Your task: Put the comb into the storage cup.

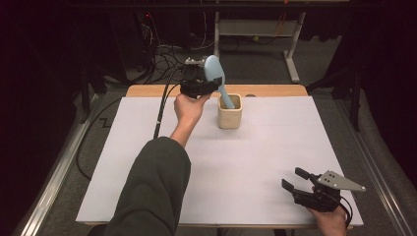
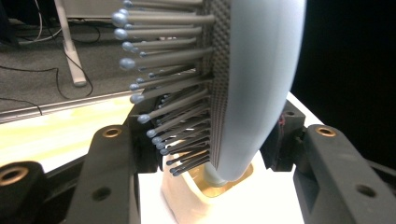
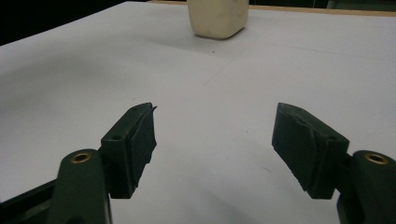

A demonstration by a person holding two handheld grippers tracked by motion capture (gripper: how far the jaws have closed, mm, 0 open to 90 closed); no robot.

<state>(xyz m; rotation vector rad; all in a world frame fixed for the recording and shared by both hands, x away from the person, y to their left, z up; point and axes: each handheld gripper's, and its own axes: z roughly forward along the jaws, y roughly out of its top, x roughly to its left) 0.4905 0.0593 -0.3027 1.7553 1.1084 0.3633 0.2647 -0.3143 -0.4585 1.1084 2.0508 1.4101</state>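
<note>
Holding the pale blue hairbrush (image 1: 215, 73) by the lower part of its head, we keep our left gripper (image 1: 199, 87) pinched on it from both sides, the two black jaws pressed against the brush as the left gripper view shows, bristles (image 2: 163, 98) pointing off to one side and the smooth back (image 2: 261, 84) to the other. We carry it nearly upright, leaning a little, because the handle has to go down into the narrow mouth of the cream cup (image 1: 229, 111); the handle's end already sits inside the cup's opening (image 2: 224, 184), while the head stands well above the rim. Gripping high on the brush, clear of the rim, leaves room for the handle to slide down without our jaws striking the cup. The cup stands toward the far middle of the white table cover (image 1: 246, 162), near the wooden edge (image 1: 147, 91), so our left arm reaches far forward over it. Our right gripper (image 1: 295, 183) waits at the near right corner of the table, well apart from the cup, its jaws spread wide with nothing between them (image 3: 212, 140), pointed toward the cup (image 3: 218, 17) across bare cover. We judge it is parked there to stay out of the way, and that the brush is close to being let go once it rests against the cup's wall.
</note>
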